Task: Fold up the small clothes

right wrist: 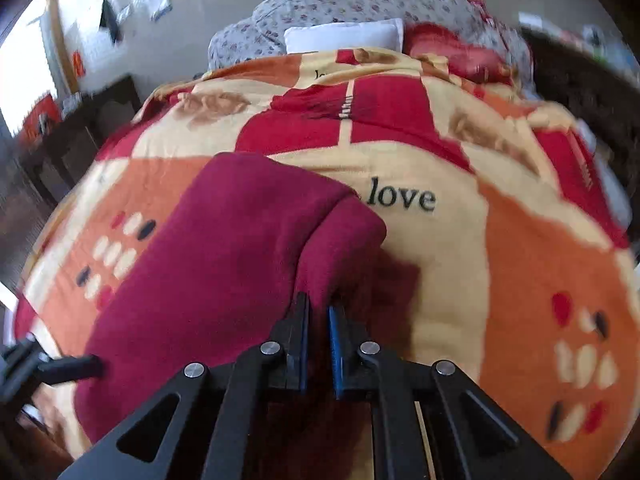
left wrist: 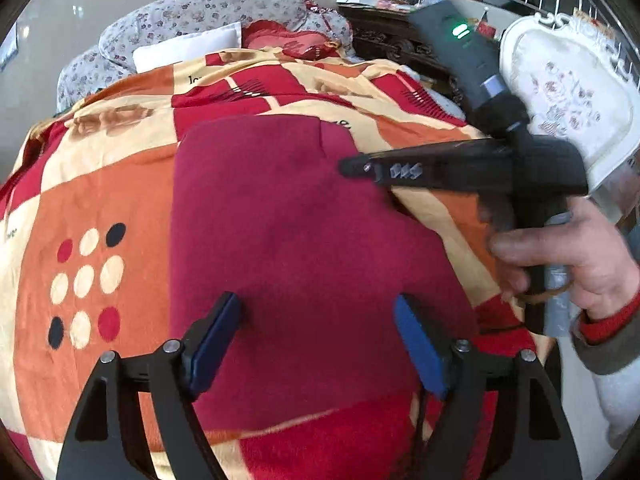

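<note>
Dark red garment [left wrist: 288,240] lies flat on a checked blanket [left wrist: 100,208] covering a bed, roughly mid-blanket. The blanket is red, orange and cream, with dot patterns and the word "love" [right wrist: 401,197] printed just past the garment's far right corner.

Left gripper [left wrist: 320,320]: jaws spread wide, blue pads [left wrist: 420,344] apart, over the near part of the garment. Nothing pinched between them; whether the tips touch the cloth can't be told.

Right gripper [right wrist: 318,320]: jaws drawn nearly together, only a thin gap between the pads [right wrist: 335,344]. It sits at the garment's right edge, where a fold of red cloth [right wrist: 340,240] rises and runs down toward the tips. Cloth seems to enter the gap, but a real pinch can't be confirmed, since the tips are in shadow. In the left wrist view this gripper [left wrist: 352,168] reaches in from the right, tip on the garment's right side, held by a hand [left wrist: 580,264] with a red cuff under a grey sleeve.

Behind the blanket: floral bedding [left wrist: 208,12], a white pillow [left wrist: 184,46], a red cushion [left wrist: 280,38]. A white ornate chair back [left wrist: 568,88] stands right of the bed, with dark carved furniture [left wrist: 400,40] beyond. The right wrist view is motion-blurred at its edges.
</note>
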### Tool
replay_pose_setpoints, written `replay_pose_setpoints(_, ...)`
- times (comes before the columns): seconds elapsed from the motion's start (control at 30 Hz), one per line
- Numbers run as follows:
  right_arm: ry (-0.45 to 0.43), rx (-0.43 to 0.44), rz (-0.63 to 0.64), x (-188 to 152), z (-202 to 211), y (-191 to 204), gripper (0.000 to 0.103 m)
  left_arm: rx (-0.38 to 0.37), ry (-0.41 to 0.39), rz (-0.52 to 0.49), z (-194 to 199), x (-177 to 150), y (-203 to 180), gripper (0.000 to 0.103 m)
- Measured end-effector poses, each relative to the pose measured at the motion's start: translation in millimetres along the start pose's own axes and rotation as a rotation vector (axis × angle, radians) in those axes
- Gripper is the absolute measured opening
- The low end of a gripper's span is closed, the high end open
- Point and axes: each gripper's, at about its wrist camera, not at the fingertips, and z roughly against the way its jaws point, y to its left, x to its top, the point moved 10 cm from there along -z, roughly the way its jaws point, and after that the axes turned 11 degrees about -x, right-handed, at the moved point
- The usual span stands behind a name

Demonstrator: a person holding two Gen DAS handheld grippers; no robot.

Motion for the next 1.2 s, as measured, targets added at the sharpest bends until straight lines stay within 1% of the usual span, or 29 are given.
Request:
replay_pose_setpoints(0.03, -0.008, 0.022, -0.037, 0.8, 6.6, -4.5, 0.015, 0.001, 0.002, 0.002, 1.2, -1.1, 0.5, 0.078)
replay_pose_setpoints(0.1, -0.014, 0.072, -0.104, -2.1, 31.5, -11.3, 0.021, -0.013, -0.001, 0.003, 10.5, -2.8, 2.7, 0.078)
replay_pose_setpoints(0.13, -0.019, 0.099, -0.109, -4.2, 44.0, -9.4, 0.022, -0.012, -0.001, 0.010, 14.3, -3.2, 5.2, 0.078)
replay_pose_setpoints(0.17, -0.023, 0.142, -0.098, -8.0, 59.2, -3.7, 0.022, -0.008, -0.007, 0.025, 22.1, -3.2, 11.0, 0.078)
replay_pose_setpoints(0.23, -0.015, 0.190, -0.082, -15.4, 72.0, 11.7, 0.024, 0.010, -0.028, 0.042, 35.1, -1.8, 20.7, 0.078)
replay_pose_setpoints(0.3, 0.007, 0.220, -0.071, -25.6, 77.2, 26.0, 0.024, 0.055, -0.048, 0.056, 48.9, 0.8, 37.0, 0.078)
replay_pose_setpoints(0.37, 0.022, 0.240, -0.039, -36.9, 80.3, 41.9, 0.024, 0.081, -0.055, 0.068, 54.6, 2.1, 49.3, 0.078)
replay_pose_setpoints(0.4, 0.024, 0.228, -0.006, -42.8, 81.0, 49.2, 0.024, 0.097, -0.052, 0.085, 55.4, 1.2, 57.6, 0.078)
replay_pose_setpoints(0.43, 0.022, 0.195, 0.036, -48.1, 81.2, 53.5, 0.024, 0.102, -0.047, 0.099, 55.2, -0.6, 62.3, 0.078)
replay_pose_setpoints(0.47, 0.019, 0.130, 0.099, -54.1, 77.4, 54.7, 0.024, 0.100, -0.037, 0.121, 52.2, -3.2, 67.4, 0.078)
replay_pose_setpoints(0.5, 0.019, 0.043, 0.167, -61.5, 69.8, 51.7, 0.026, 0.095, -0.033, 0.131, 49.4, -5.7, 69.3, 0.078)
replay_pose_setpoints(0.53, 0.026, -0.018, 0.200, -68.0, 61.1, 46.5, 0.036, 0.095, -0.028, 0.139, 45.8, -8.5, 70.9, 0.078)
replay_pose_setpoints(0.57, 0.044, -0.046, 0.190, -74.3, 49.0, 39.4, 0.038, 0.101, -0.022, 0.144, 41.5, -11.2, 72.6, 0.078)
replay_pose_setpoints(0.6, 0.056, -0.022, 0.150, -78.0, 41.3, 35.4, 0.038, 0.113, -0.012, 0.150, 35.2, -14.5, 74.9, 0.078)
replay_pose_setpoints(0.67, 0.046, 0.012, 0.098, -76.2, 43.0, 31.7, 0.038, 0.128, -0.010, 0.155, 31.0, -19.2, 76.3, 0.078)
replay_pose_setpoints(0.77, 0.035, -0.003, 0.107, -74.8, 52.8, 32.5, 0.039, 0.122, -0.018, 0.164, 29.0, -18.8, 74.2, 0.078)
replay_pose_setpoints(0.8, 0.032, 0.003, 0.102, -73.3, 56.9, 33.8, 0.042, 0.127, -0.021, 0.159, 29.8, -17.0, 74.2, 0.078)
replay_pose_setpoints(0.87, 0.023, 0.024, 0.069, -67.1, 63.0, 34.5, 0.044, 0.137, -0.026, 0.155, 31.7, -14.1, 74.6, 0.078)
replay_pose_setpoints(0.9, 0.012, 0.038, 0.043, -64.4, 67.5, 34.4, 0.049, 0.142, -0.030, 0.153, 32.9, -11.7, 75.3, 0.078)
replay_pose_setpoints(0.93, -0.005, 0.053, 0.006, -59.8, 70.7, 33.0, 0.063, 0.145, -0.033, 0.152, 33.7, -9.6, 76.2, 0.079)
replay_pose_setpoints(0.97, -0.019, 0.063, -0.026, -54.9, 72.5, 33.2, 0.074, 0.147, -0.036, 0.152, 34.9, -7.6, 78.0, 0.079)
replay_pose_setpoints(1.0, -0.031, 0.073, -0.065, -51.9, 73.1, 31.9, 0.094, 0.147, -0.038, 0.155, 35.3, -6.4, 79.5, 0.079)
replay_pose_setpoints(1.03, -0.033, 0.076, -0.090, -50.6, 71.5, 30.8, 0.098, 0.146, -0.037, 0.163, 35.3, -5.4, 81.8, 0.079)
replay_pose_setpoints(1.2, 0.013, 0.074, -0.110, -52.4, 53.3, 28.6, 0.098, 0.099, -0.034, 0.238, 29.6, -5.1, 93.6, 0.079)
